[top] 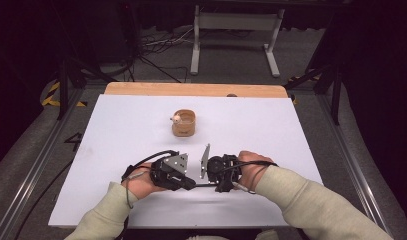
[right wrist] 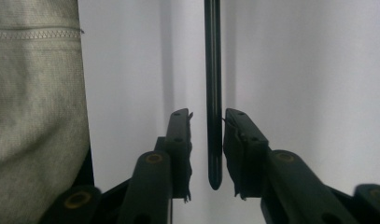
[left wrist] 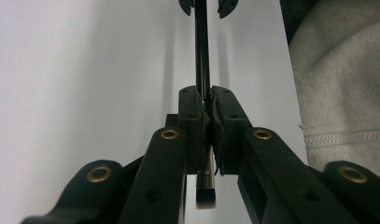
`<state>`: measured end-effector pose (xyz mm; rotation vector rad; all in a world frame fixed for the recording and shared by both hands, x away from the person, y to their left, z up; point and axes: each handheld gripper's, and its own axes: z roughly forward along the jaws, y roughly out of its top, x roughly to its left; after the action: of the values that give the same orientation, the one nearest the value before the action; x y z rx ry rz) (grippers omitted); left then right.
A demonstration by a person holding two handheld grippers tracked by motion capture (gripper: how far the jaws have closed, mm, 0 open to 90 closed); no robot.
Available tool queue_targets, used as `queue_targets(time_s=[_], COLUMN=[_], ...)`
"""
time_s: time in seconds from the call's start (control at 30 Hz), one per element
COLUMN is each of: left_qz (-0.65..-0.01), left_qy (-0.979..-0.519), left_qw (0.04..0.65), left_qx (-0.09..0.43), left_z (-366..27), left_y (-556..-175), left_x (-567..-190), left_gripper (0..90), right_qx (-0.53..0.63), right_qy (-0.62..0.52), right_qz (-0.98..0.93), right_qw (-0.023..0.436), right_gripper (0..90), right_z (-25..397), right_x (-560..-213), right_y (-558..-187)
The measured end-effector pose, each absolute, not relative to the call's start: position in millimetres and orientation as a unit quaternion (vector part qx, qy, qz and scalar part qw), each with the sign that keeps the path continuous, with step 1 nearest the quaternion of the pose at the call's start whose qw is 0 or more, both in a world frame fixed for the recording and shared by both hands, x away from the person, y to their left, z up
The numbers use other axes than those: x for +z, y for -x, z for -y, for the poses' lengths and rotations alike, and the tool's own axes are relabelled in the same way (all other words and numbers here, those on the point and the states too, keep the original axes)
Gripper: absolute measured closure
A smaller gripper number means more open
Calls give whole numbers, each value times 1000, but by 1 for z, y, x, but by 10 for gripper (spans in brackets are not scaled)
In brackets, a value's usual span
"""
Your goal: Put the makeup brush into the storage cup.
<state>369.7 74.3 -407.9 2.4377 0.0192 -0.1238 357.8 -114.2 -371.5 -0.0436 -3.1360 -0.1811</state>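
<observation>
A thin black stick lies level between my two grippers near the table's front edge. My left gripper is shut on it. In the left gripper view the jaws pinch the stick, whose metal-collared end pokes out behind them. My right gripper faces the left one and is open. In the right gripper view its fingers stand on either side of the stick's rounded tip, with a gap on each side. The right gripper's fingertips show at the top of the left gripper view.
A small round wooden cup stands mid-table with a pale small thing at its rim. The white tabletop lies on a wooden board. Pale sleeves are close beside the grippers. A white frame stands on the floor behind.
</observation>
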Motion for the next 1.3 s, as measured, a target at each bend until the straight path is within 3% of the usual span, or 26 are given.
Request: queue_targets(time_s=[0.1,0.9,1.23,1.27,1.3], left_qz=[-4,-5,-64,-71,-76], left_qy=[-938,-935,-911,-907,-904], left_qw=[343,353,406,414,421], left_qx=[-49,-44,-24,-17,-10], left_z=[-73,-74,-86,-88,-90], left_y=[-369,-371,-377,-378,-379], left_x=[-408,-408,-403,-402,-402], left_gripper=[833,816,207,207,152], right_qx=[-54,-50,-72,-81,-89], right_qy=[9,5,9,10,15], right_qz=[999,999,997,997,996], right_qw=[-1,-4,-5,-6,-6], right_gripper=[830,847,848,847,847], right_z=[115,115,124,127,130], right_x=[-372,-378,-382,-382,-381], right_y=[-359,-359,-360,-361,-361])
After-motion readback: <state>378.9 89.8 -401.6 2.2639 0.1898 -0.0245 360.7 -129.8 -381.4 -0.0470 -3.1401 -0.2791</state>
